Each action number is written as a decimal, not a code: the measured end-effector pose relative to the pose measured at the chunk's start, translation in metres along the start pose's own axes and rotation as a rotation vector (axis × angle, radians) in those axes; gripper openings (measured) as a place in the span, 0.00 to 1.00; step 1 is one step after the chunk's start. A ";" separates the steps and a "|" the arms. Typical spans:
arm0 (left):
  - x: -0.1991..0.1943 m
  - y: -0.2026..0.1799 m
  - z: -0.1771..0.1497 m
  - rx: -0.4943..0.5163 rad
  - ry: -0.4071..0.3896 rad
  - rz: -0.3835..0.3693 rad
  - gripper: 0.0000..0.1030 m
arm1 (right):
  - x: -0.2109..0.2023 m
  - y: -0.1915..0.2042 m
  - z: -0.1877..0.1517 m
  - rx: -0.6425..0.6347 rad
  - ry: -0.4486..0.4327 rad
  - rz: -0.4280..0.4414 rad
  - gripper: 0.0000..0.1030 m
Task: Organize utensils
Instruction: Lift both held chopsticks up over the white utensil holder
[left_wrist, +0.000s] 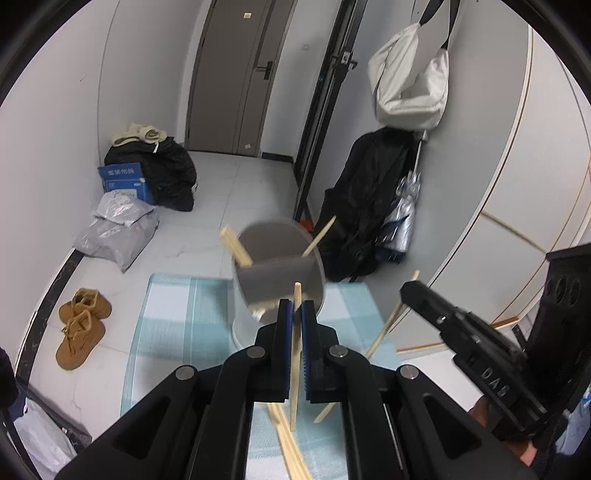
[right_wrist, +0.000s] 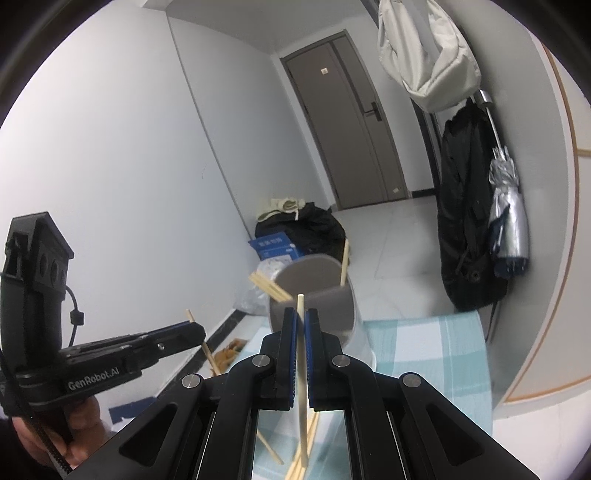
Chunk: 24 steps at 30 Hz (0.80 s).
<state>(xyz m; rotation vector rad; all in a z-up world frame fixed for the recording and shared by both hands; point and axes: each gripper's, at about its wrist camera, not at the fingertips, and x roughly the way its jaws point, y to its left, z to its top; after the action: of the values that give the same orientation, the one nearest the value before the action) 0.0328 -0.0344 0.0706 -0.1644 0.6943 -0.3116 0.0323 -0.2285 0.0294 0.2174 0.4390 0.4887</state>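
Left claw (left_wrist: 295, 308) clenched on one upright chopstick (left_wrist: 295, 354) | right claw (right_wrist: 301, 317) clenched on another chopstick (right_wrist: 302, 376), also upright | divided holder (left_wrist: 279, 273) just ahead on checked bench cloth (left_wrist: 177, 325), sticks leaning inside | loose chopsticks (left_wrist: 291, 454) lie on cloth below claws

Your bench (left_wrist: 207, 373) wears a blue-and-white checked cloth (left_wrist: 173, 317); the divided holder (left_wrist: 258, 325) stands on it, loose chopsticks (left_wrist: 291, 454) lying nearby (several overlapping).
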 end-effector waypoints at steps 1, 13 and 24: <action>-0.002 -0.002 0.008 0.000 -0.006 -0.006 0.01 | 0.000 0.001 0.006 -0.004 -0.007 0.003 0.03; -0.004 -0.006 0.088 -0.001 -0.063 -0.048 0.01 | 0.010 0.009 0.090 -0.017 -0.095 0.052 0.03; 0.023 0.017 0.129 -0.017 -0.098 -0.009 0.01 | 0.053 0.007 0.148 -0.063 -0.144 0.057 0.03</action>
<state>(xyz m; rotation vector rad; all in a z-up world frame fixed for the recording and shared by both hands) 0.1370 -0.0204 0.1508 -0.1974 0.5994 -0.3047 0.1392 -0.2110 0.1441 0.2029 0.2771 0.5388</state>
